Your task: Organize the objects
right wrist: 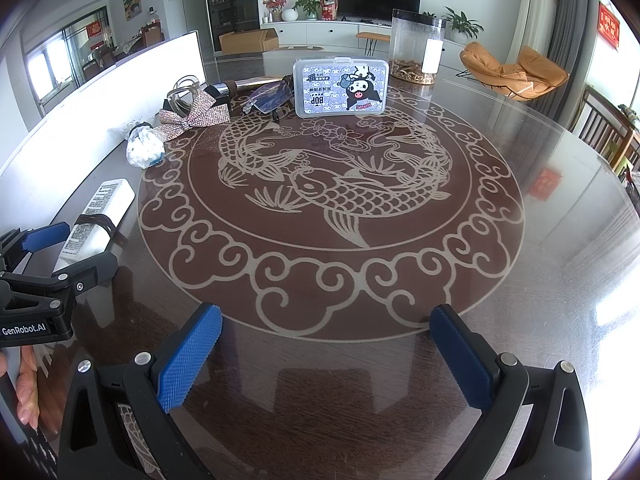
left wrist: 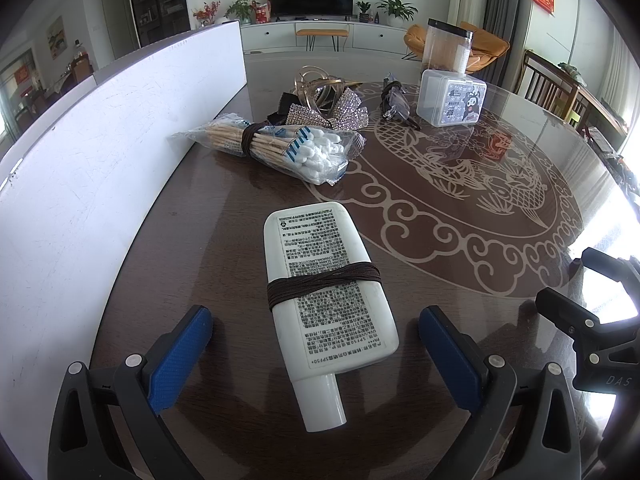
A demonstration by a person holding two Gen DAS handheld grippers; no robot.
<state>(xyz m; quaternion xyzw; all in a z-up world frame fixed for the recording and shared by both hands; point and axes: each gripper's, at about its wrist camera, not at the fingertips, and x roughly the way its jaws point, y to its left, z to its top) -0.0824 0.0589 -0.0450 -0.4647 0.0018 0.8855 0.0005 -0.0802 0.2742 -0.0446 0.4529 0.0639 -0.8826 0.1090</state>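
A white sunscreen tube (left wrist: 326,292) with a brown cord wound round it lies flat on the table, cap toward me. My left gripper (left wrist: 316,344) is open, its blue pads on either side of the tube's lower end, not touching it. The tube also shows at the left of the right wrist view (right wrist: 100,216), next to the left gripper (right wrist: 60,248). My right gripper (right wrist: 326,356) is open and empty over the glass tabletop. A bag of cotton swabs (left wrist: 280,148) tied with cord lies beyond the tube.
A white board (left wrist: 100,160) stands along the table's left side. Farther back are a rhinestone bow (left wrist: 340,112), a clear hair claw (left wrist: 316,84), glasses (left wrist: 394,100), a lidded plastic box (right wrist: 340,88) and a tall clear jar (right wrist: 416,46). The round glass-topped table (right wrist: 520,280) carries a fish pattern.
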